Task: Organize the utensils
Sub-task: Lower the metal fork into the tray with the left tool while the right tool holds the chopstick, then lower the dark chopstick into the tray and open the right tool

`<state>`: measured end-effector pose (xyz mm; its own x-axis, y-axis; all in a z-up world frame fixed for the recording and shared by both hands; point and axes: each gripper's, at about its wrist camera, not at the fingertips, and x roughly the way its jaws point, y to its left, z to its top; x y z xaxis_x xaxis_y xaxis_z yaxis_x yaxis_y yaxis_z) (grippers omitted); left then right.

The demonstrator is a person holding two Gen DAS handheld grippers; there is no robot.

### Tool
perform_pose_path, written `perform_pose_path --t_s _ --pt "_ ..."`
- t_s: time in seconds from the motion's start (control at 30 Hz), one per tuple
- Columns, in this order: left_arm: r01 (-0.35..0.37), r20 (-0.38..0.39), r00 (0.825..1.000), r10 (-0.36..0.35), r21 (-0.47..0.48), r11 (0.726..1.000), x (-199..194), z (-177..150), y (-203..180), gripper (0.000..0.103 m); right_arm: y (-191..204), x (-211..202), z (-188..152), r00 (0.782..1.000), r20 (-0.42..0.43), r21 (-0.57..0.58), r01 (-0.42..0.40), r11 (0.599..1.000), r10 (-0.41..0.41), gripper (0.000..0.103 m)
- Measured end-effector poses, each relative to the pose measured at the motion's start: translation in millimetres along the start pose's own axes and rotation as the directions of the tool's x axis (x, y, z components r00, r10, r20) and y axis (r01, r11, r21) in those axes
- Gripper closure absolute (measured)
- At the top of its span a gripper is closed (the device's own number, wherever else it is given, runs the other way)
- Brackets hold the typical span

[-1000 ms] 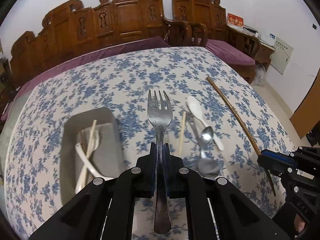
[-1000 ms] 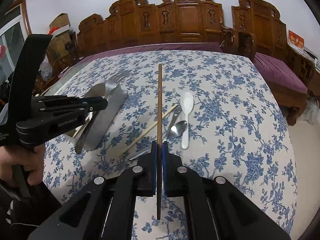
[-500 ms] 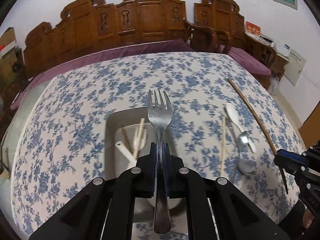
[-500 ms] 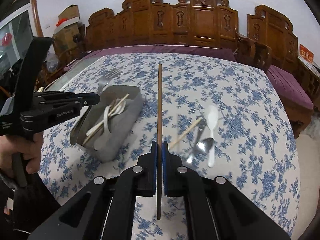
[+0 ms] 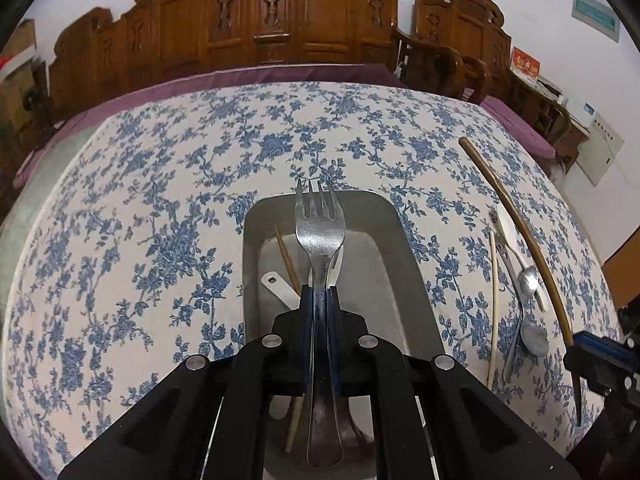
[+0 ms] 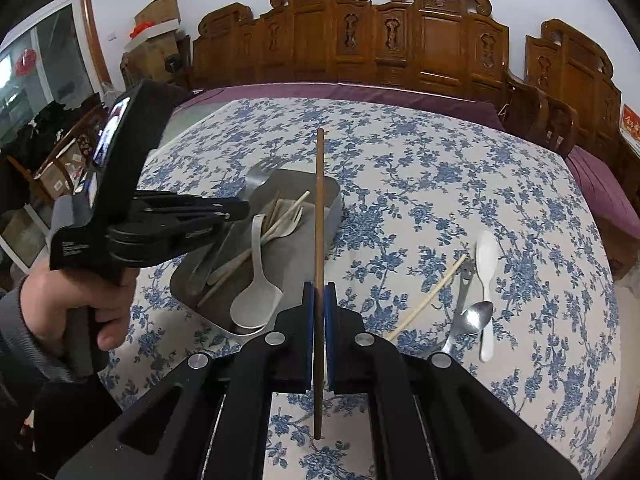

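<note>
My left gripper [image 5: 319, 292] is shut on a metal fork [image 5: 319, 224] and holds it above the grey metal tray [image 5: 372, 208]. The tray [image 6: 334, 200] holds a white rice spoon [image 6: 256, 300], a pale wooden fork and chopsticks. My right gripper [image 6: 319, 288] is shut on a brown chopstick [image 6: 319, 208], just right of the tray. The left gripper [image 6: 224, 210] shows over the tray in the right wrist view. On the cloth to the right lie a white plastic spoon [image 6: 486, 272], a metal spoon [image 6: 476, 314], a smiley-handled utensil [image 6: 464, 280] and a pale chopstick [image 6: 428, 298].
The table has a blue-flowered cloth [image 5: 160, 200]. Carved wooden chairs [image 5: 280, 32] stand along its far side. The right gripper [image 5: 600, 356] with the brown chopstick [image 5: 516, 220] shows at the right edge of the left wrist view.
My left gripper has swung left with the fork, from beside the tray to over it. My right gripper has moved left toward the tray with the chopstick.
</note>
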<state>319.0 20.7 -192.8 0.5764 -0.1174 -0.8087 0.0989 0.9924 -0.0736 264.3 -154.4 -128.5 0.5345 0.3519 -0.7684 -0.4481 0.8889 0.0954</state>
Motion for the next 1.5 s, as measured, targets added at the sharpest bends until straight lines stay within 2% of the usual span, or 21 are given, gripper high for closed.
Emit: perform_pose_path --t_s 0.17,0.27,0.8,1.03,1.5 --pt "0.021 -0.021 1.0 -0.022 -0.026 0.999 8 0 5 0.097 1 8 1 1.0 -0.013 -0.001 0.006 1.0 -0.006 0.097" --pt "0.019 -0.007 1.0 -0.019 -0.02 1.0 5 -3 9 0.097 2 13 3 1.0 -0.02 -0.001 0.006 1.0 -0.006 0.097" --pt "-0.008 0.068 0.998 0.006 0.026 1.0 -53 -31 46 0.097 42 58 18 0.997 -0.048 0.027 -0.056 0.998 0.057 0.097" --pt "-0.007 0.102 0.995 0.005 0.027 1.0 -75 -36 55 0.097 47 74 27 0.997 -0.045 0.057 -0.06 0.997 0.063 0.097" --pt "-0.01 0.118 0.993 0.007 0.024 1.0 -84 -41 62 0.097 51 99 23 0.999 -0.033 0.016 -0.042 0.999 0.043 0.097"
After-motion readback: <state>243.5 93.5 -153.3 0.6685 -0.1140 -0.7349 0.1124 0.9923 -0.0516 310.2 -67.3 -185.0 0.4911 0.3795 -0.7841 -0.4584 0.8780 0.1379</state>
